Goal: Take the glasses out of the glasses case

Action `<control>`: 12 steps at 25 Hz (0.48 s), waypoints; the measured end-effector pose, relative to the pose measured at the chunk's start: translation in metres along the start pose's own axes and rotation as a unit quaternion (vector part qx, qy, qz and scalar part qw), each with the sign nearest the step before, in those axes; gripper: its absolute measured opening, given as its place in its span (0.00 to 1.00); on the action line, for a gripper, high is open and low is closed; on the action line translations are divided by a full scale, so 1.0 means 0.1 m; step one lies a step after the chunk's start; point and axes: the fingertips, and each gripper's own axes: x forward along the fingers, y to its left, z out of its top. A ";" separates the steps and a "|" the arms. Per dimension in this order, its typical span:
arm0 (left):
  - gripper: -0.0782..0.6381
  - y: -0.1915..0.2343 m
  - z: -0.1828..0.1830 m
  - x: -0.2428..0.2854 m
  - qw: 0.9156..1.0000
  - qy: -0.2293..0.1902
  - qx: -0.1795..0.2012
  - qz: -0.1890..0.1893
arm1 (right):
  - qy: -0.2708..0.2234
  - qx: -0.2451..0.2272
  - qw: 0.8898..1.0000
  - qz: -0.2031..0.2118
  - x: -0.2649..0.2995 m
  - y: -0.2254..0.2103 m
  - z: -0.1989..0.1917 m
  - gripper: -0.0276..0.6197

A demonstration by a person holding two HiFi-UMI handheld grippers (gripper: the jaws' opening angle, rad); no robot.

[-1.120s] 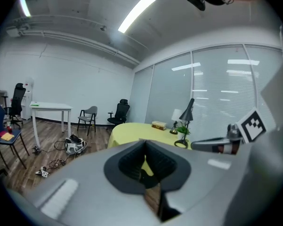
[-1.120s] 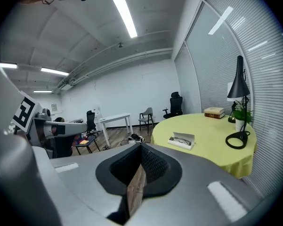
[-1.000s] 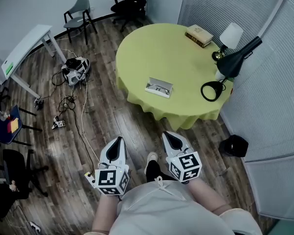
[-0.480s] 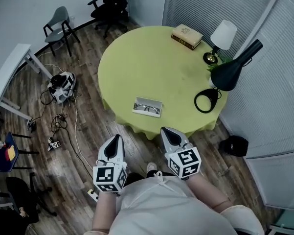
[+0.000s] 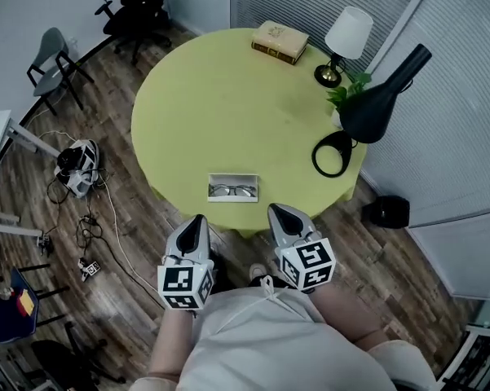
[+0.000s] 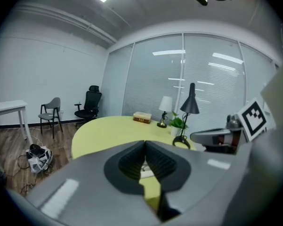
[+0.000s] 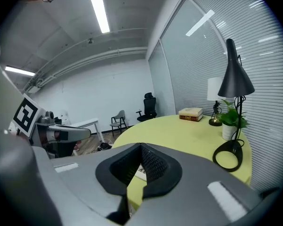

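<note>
The tablecloth (image 5: 220, 104) is coloured yellow-green and the desk lamp (image 5: 375, 108) black; the grey left gripper (image 5: 197, 220) and right gripper (image 5: 278, 211) are patterned with black-and-white square markers.

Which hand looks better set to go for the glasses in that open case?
Nearly a tie, perhaps left. The open glasses case lies at the table's near edge, between both. The left gripper and right gripper are both shut, empty and short of it.

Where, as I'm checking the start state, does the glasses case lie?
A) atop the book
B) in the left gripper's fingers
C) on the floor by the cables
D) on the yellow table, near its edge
D: the glasses case lies on the yellow table, close to its near edge.
</note>
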 end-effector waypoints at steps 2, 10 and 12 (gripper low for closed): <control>0.12 0.00 0.03 0.22 0.999 0.014 0.019 -0.030 | 0.002 0.013 1.000 -0.024 0.10 -0.12 0.02 0.04; 0.12 0.05 0.00 0.79 0.987 0.046 0.068 -0.139 | 0.027 0.047 0.995 -0.082 0.45 -0.27 -0.08 0.04; 0.12 0.06 -0.11 0.92 0.982 0.061 0.083 -0.159 | 0.033 0.048 0.995 -0.082 0.55 -0.26 -0.11 0.04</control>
